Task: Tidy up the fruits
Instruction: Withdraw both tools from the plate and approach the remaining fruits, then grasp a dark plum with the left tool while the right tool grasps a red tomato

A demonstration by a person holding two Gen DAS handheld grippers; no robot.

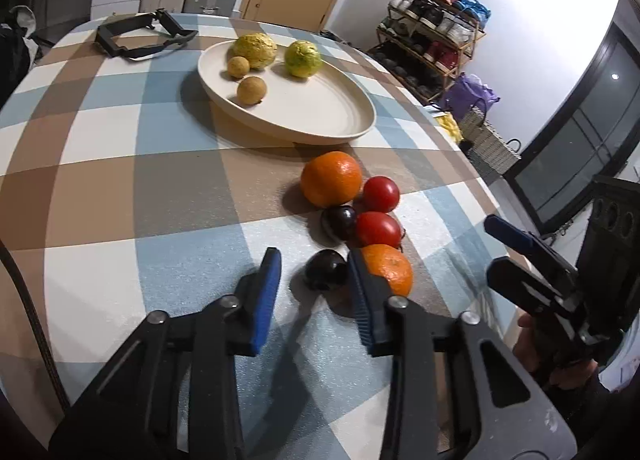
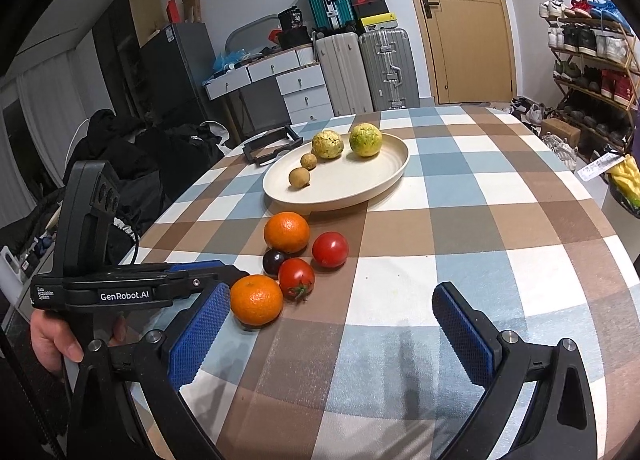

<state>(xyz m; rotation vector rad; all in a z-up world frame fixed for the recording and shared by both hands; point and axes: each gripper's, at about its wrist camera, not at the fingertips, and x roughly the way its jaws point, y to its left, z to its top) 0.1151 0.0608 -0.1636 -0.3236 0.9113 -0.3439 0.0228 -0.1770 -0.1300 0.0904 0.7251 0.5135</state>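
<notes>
Left claw (image 1: 314,280) open, straddling dark plum (image 1: 325,270) on checked surface (image 1: 120,188); near orange (image 1: 390,268) touches right finger, so close slowly, lift straight. Right view: right claw (image 2: 332,324) open, empty, beside fruit cluster; plate (image 2: 340,188) well beyond holds four fruits.

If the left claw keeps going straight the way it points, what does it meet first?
Most likely the dark plum lying between the open left claw fingers; the near orange sits just beyond its right finger. Depth is uncertain.
</notes>
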